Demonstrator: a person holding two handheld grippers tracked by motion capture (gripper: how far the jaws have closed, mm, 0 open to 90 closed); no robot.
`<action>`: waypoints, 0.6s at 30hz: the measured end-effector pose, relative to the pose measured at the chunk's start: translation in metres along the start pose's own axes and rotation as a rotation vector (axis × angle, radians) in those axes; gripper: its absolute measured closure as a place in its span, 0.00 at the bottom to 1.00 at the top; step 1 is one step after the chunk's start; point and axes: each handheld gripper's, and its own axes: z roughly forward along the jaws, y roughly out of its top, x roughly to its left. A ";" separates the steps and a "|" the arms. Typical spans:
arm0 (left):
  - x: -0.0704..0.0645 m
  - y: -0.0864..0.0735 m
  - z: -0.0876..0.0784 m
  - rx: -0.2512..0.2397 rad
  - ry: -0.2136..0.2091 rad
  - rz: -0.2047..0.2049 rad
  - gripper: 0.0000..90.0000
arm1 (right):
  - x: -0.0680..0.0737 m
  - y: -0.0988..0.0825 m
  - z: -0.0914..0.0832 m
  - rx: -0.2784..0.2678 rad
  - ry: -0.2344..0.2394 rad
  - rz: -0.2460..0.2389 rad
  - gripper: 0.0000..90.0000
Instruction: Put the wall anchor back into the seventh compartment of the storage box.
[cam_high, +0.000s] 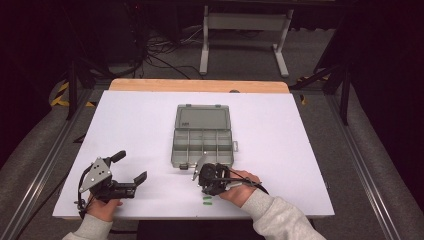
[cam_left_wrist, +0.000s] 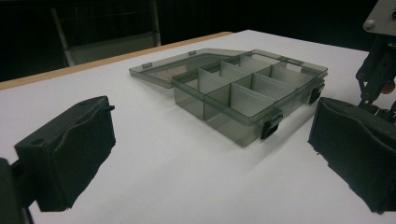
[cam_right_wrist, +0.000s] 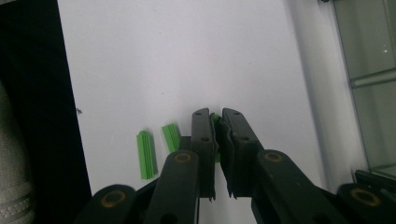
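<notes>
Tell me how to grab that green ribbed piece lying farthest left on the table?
Come straight down from above on the green ribbed piece and pinch across its two long sides at mid-length. It lies flat on the white table, so its underside is out of reach, and its neighbour leaves a small gap for one jaw.

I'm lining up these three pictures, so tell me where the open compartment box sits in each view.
High view: the compartment box lies at the table's centre, lid folded back toward the far edge.
Left gripper view: it sits right of centre in the upper half, its black latches facing the camera.
Right gripper view: a strip of its clear plastic runs down the right edge.
Shared landmark: the white table top.
</notes>
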 end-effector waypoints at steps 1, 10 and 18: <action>0.000 0.000 0.000 0.000 0.001 -0.002 0.01 | 0.000 0.000 0.000 0.002 0.000 -0.003 0.93; 0.000 0.000 0.000 0.002 0.001 -0.004 0.01 | 0.000 0.006 -0.020 -0.035 -0.003 -0.014 0.93; 0.000 -0.001 0.000 0.001 0.001 -0.006 0.01 | -0.006 0.010 -0.042 -0.072 -0.020 -0.012 0.93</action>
